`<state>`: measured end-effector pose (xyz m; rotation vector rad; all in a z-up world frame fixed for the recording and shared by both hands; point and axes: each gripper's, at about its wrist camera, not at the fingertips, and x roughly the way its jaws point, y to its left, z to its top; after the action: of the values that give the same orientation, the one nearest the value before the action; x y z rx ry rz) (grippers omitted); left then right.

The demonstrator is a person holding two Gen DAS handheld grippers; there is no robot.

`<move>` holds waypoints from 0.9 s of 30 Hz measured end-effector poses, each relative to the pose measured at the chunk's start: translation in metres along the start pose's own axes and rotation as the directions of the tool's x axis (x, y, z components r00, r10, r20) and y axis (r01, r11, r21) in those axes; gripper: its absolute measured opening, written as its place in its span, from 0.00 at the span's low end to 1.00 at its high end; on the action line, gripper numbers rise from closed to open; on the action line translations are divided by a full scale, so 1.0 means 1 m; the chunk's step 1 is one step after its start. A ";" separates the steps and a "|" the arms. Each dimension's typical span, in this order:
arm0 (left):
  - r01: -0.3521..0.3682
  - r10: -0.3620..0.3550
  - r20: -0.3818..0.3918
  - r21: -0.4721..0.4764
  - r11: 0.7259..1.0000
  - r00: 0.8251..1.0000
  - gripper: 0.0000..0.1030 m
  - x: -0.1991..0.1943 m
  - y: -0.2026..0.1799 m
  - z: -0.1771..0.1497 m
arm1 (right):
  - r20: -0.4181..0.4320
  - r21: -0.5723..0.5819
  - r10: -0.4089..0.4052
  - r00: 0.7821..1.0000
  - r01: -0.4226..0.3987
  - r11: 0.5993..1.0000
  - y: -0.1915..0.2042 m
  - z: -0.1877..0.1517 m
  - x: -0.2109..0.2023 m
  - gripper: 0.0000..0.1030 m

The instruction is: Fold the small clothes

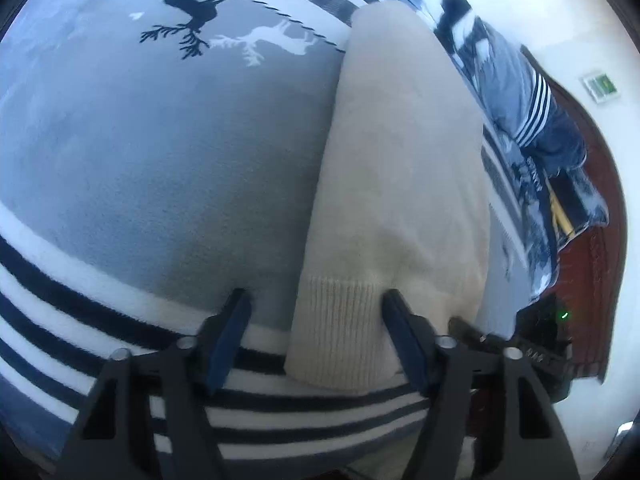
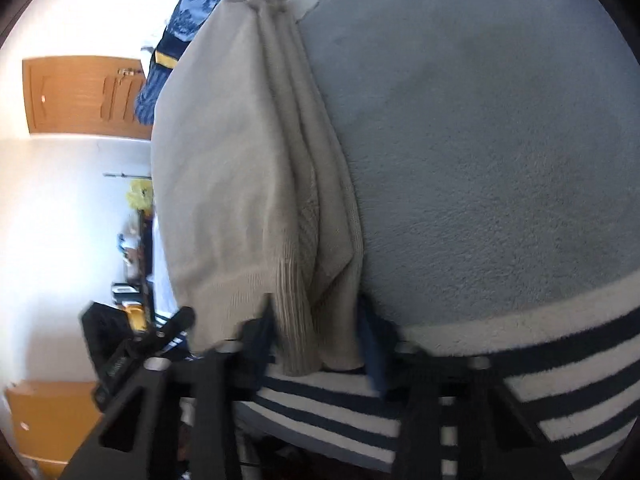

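lying folded lengthwise on a grey fleece blanket is a cream knitted sweater, its long narrow shape stretching away from both cameras, its ribbed hem at the near end over the blanket's navy and white stripes. the blanket is showing two deer figures, one dark and one white, far beyond the sweater in the left wrist view.

the left tongs are standing spread, one blue pad on each side of the ribbed hem; the left pad is sitting clear of the knit on the blanket, and the right pad is just beside the hem's edge, with no squeeze showing in the cloth.

the right tongs are pinching the sweater's near end, the stacked ribbed layers bunching between the two dark pads, though motion blur is softening this part of the picture. in this view the folded layers are showing as several parallel edges running along the sweater's right side.

beyond the bed, a wooden door is standing against a white wall, and a rumpled blue and white patterned quilt is lying past the sweater.
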<state>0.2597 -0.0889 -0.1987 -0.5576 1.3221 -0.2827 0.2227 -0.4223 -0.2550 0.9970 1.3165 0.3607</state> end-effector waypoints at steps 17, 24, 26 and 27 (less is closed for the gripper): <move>-0.051 0.056 -0.028 0.165 0.985 0.998 0.12 -0.054 0.009 -0.043 | -0.038 -0.099 0.000 0.999 -0.004 0.995 0.028 -0.082 -0.019 0.07; -0.030 0.027 0.043 0.066 0.997 0.999 0.53 -0.060 0.024 -0.045 | -0.109 -0.225 -0.072 0.991 0.046 0.973 0.039 -0.090 -0.002 0.40; -0.069 0.057 0.111 0.107 0.992 0.992 0.55 -0.080 0.015 -0.038 | -0.056 -0.306 -0.087 0.995 0.066 0.950 0.056 -0.092 -0.015 0.61; -0.062 0.046 0.135 0.114 0.992 0.990 0.60 -0.088 0.012 -0.035 | -0.017 -0.354 -0.121 0.992 0.107 0.929 0.065 -0.094 -0.022 0.61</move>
<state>0.2042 -0.0432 -0.1368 -0.4330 1.1819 -0.2728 0.1507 -0.3642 -0.1848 0.6114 1.2824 0.5090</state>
